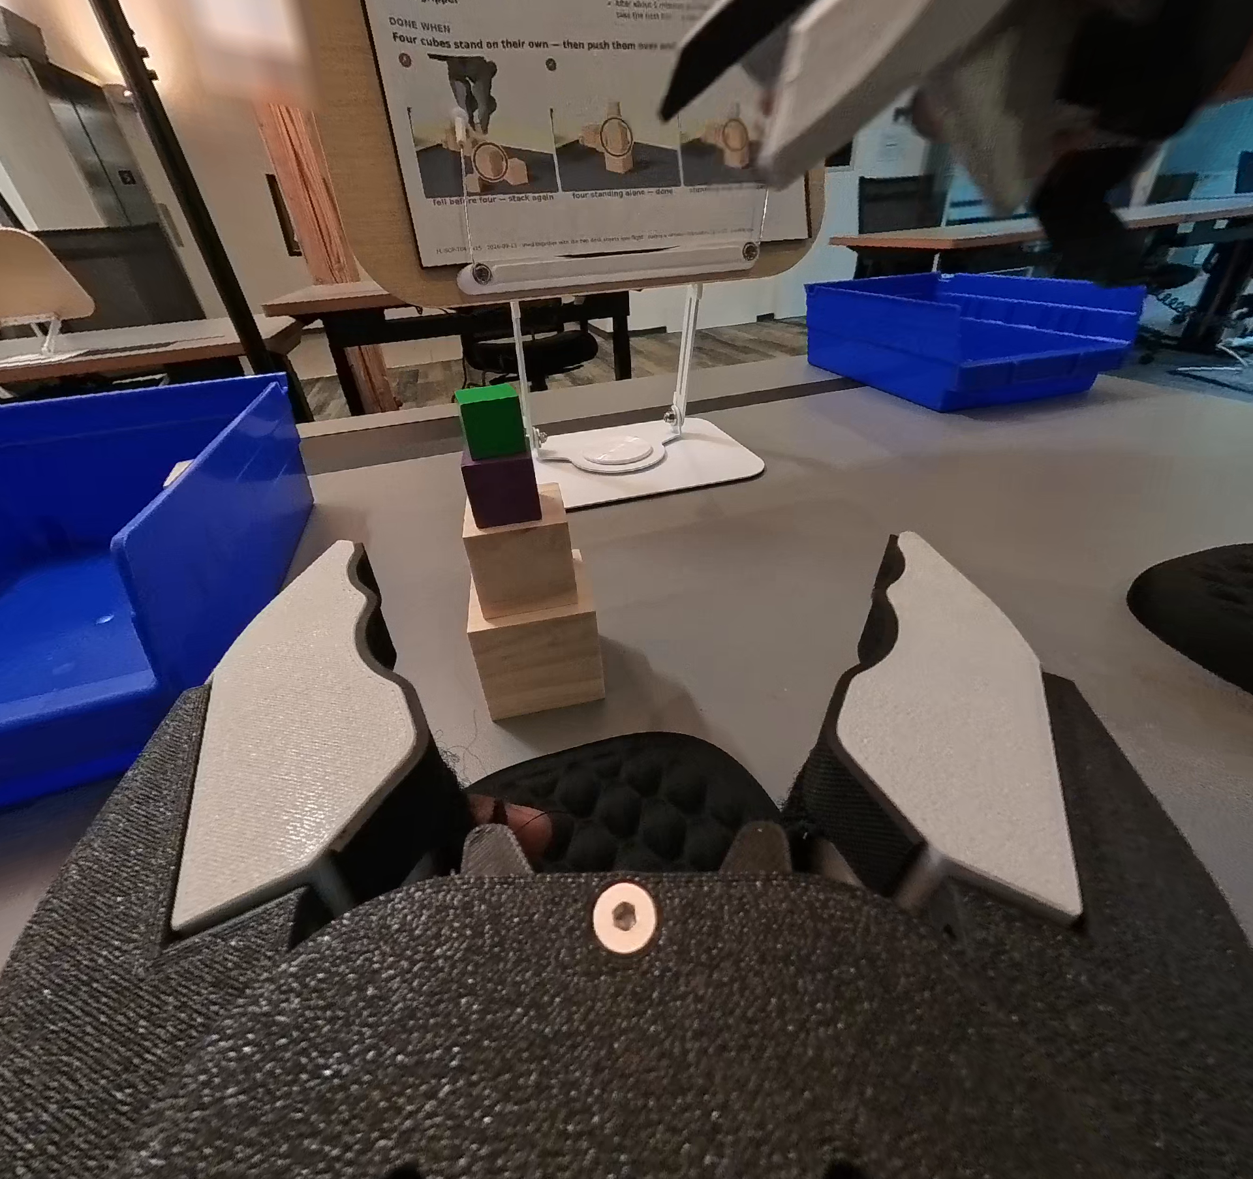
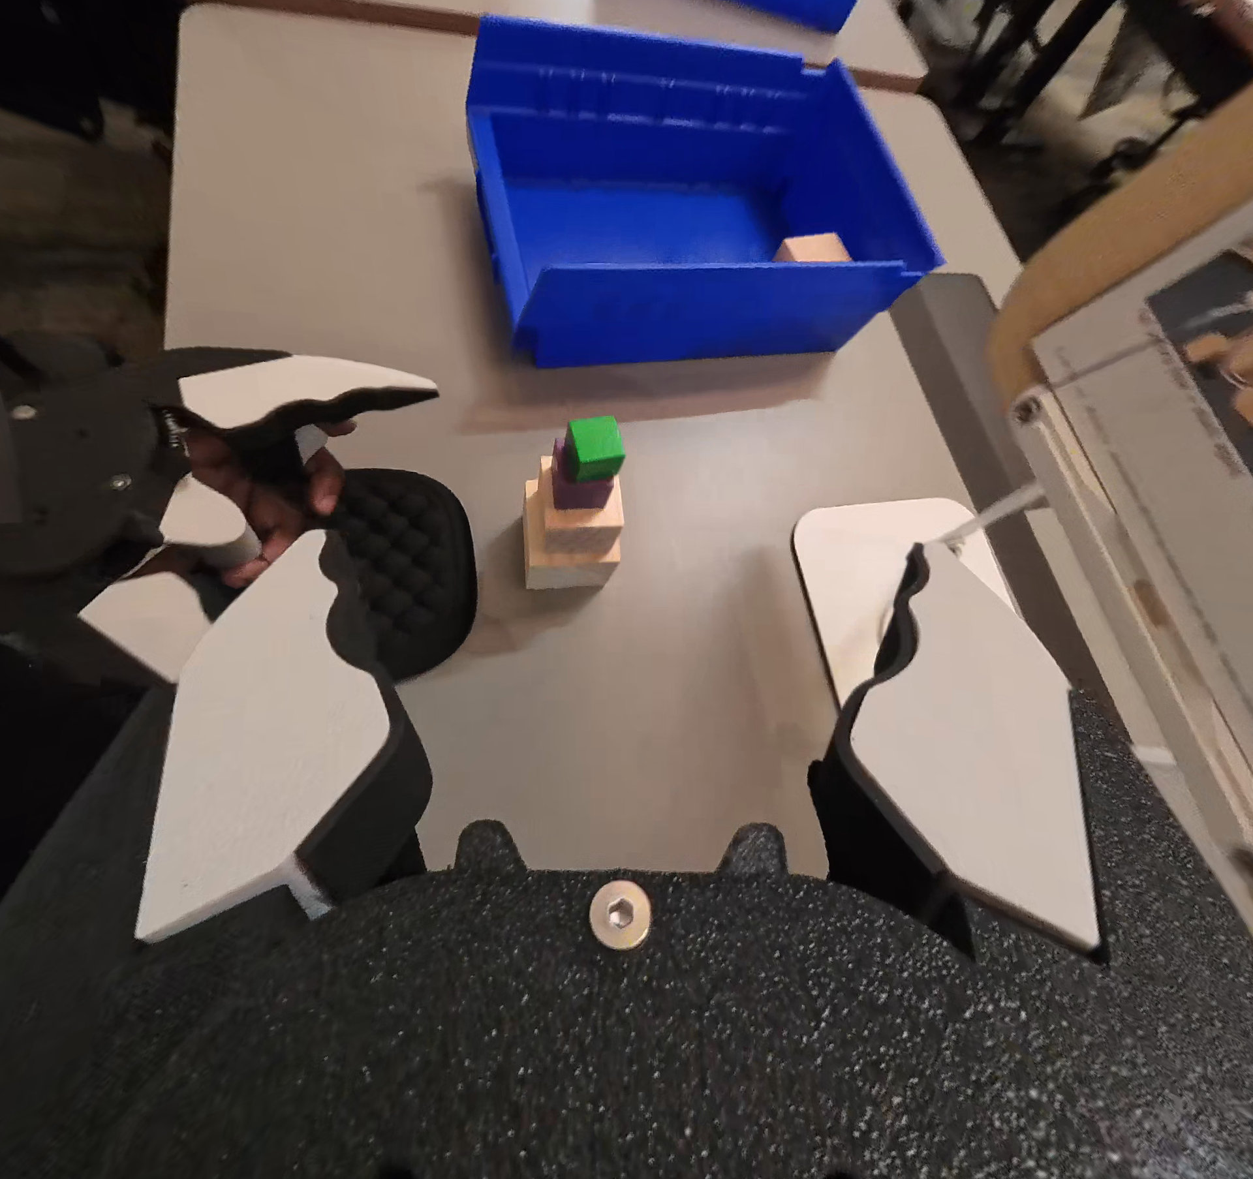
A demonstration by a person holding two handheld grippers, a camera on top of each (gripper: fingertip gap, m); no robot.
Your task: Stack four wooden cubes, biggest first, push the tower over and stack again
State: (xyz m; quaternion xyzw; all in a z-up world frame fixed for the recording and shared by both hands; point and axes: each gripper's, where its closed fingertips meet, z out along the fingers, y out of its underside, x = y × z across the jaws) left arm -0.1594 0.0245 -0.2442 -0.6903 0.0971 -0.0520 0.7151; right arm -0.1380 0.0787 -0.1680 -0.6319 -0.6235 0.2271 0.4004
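Hand-held gripper [image 1: 627, 577] near cube stack [image 1: 525, 563]

1. A printed sheet [image 1: 583, 96] with headings, text lines and three captioned photos is hanging on a wooden board [image 1: 339, 129]; its wording is left untold.
2. A small dark wall sign [image 1: 127, 178] is showing, too blurred to read.

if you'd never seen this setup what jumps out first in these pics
The four-cube tower in the middle of the grey table: two plain wooden cubes below, a purple cube, and a green cube on top, each set a little off-centre. Both grippers are wide open with nothing in them, the left gripper low in front of the tower and the right gripper above it. Behind stands a bright blue bin with one wooden block inside.
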